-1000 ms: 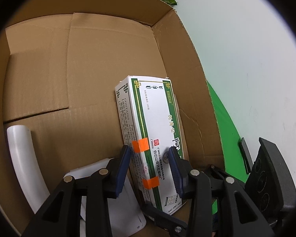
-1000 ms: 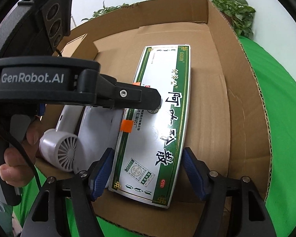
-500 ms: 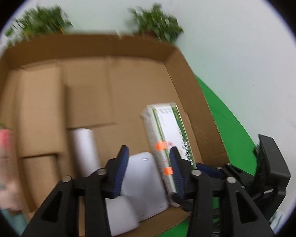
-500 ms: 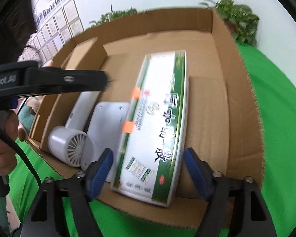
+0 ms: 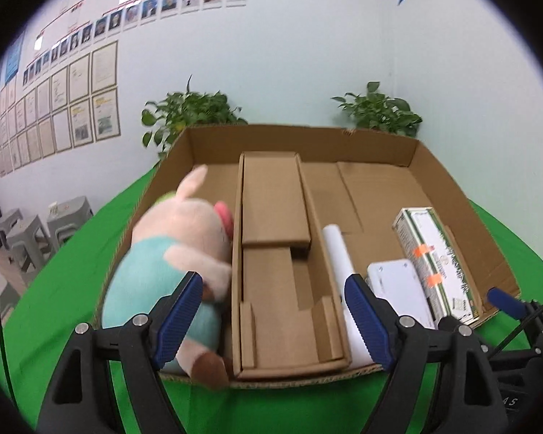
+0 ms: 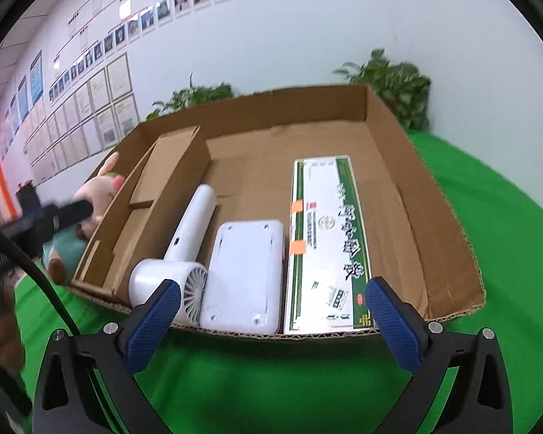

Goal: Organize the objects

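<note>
A shallow cardboard box [image 6: 449, 224] [image 5: 463, 195] lies on the green cloth. Inside lie a green-and-white medicine carton [image 6: 325, 242] [image 5: 438, 256], a white flat device [image 6: 244, 275] [image 5: 398, 285] and a white hair dryer [image 6: 184, 249] [image 5: 338, 249]. A cardboard insert [image 5: 275, 256] [image 6: 155, 199] fills the left part, with a plush pig [image 5: 170, 253] [image 6: 94, 195] beside it. My right gripper [image 6: 271, 320] hangs before the box's near edge, jaws opening, nothing between them. My left gripper [image 5: 275, 316] hovers over the insert's near end, jaws opening, empty.
Two potted plants [image 5: 192, 115] [image 5: 380, 112] stand behind the box against a pale wall with framed papers [image 5: 72, 101]. Grey stools [image 5: 36, 228] stand at the far left. Green cloth [image 6: 506, 235] surrounds the box on all sides.
Both grippers let go of the medicine carton, which now lies flat in the box, and drew back out of it. Their jaws spread wider. The left gripper swung left, toward the insert and plush pig.
</note>
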{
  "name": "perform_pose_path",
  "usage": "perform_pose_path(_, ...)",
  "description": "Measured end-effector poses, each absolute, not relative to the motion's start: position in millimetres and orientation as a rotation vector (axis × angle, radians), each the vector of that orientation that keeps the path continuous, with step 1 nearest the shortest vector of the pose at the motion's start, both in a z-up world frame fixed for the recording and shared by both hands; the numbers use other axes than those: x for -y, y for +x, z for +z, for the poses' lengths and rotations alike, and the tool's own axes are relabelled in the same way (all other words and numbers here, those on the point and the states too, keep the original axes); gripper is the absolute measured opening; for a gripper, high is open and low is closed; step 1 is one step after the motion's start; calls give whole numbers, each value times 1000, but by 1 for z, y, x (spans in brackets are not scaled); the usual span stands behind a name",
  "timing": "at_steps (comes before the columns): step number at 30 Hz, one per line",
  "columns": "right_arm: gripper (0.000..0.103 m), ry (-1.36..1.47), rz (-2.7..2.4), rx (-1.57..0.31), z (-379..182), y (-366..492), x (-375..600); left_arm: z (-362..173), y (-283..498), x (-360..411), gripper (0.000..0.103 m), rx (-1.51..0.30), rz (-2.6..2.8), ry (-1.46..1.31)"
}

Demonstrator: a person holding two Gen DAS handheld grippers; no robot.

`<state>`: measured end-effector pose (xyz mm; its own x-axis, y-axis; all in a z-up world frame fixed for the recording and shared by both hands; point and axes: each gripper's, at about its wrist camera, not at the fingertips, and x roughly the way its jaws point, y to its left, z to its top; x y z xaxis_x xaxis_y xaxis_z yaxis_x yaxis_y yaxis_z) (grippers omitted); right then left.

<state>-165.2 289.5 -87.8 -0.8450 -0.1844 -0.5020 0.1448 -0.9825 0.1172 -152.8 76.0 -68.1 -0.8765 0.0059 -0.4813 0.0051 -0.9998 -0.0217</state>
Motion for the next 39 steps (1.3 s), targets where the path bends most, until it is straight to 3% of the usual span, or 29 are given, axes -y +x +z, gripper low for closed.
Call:
perform_pose_path(7, 103, 824, -2883, 49, -90, -171, -284, -101, -150, -89, 81, -4, 3067, -845)
perform_pose_path(16, 103, 886, -2879, -68, -95, -179, -271, -100, -147, -87, 84, -1, 3067, -809)
perform_pose_path(39, 103, 891, -2876, -71, -95, -180, -268, -99, -144, -90, 86, -11, 3070, -822)
